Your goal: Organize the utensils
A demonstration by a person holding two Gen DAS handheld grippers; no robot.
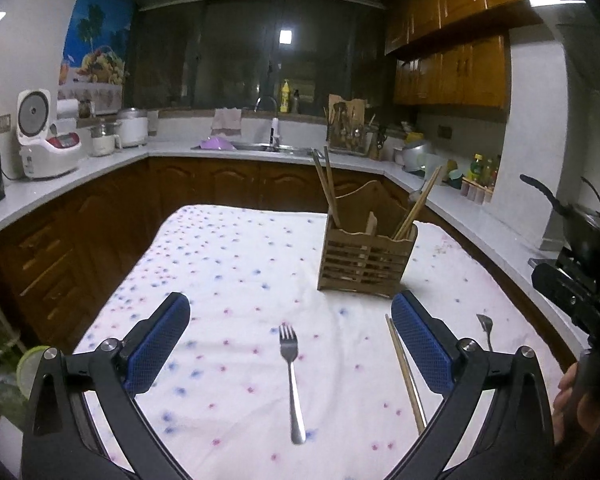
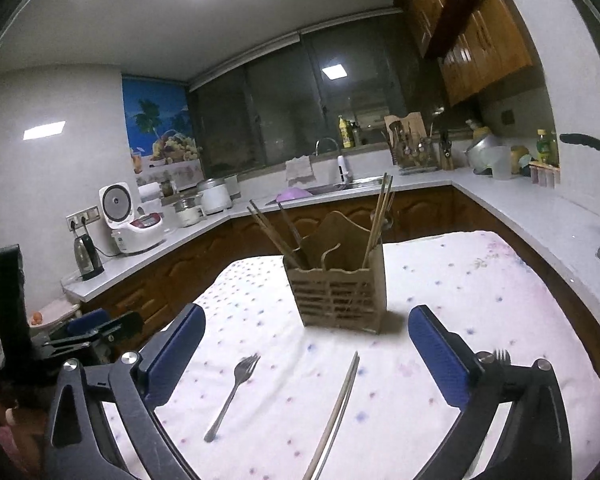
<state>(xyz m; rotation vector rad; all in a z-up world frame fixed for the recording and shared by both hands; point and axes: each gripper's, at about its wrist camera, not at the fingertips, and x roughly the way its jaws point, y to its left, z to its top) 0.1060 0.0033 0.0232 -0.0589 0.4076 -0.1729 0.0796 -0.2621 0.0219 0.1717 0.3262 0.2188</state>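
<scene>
Nearest the cameras, both grippers hang spread wide over the table with nothing between their blue pads. Between the fingers of the left gripper a steel fork lies flat on the white cloth dotted with small blue and pink flowers, its tines pointing away. Just beside that gripper's right finger lies a pair of chopsticks, and further right a second fork shows partly behind the finger. From the right wrist view, the right gripper frames the same first fork at its left and the chopsticks running down its middle; the tines of the other fork peek above its right finger.

Beyond these, the slatted wooden utensil holder stands upright on the cloth, with chopsticks leaning out of its left and right compartments. Behind the table a pale kitchen worktop wraps the room, carrying a rice cooker and a sink under a dark window.
</scene>
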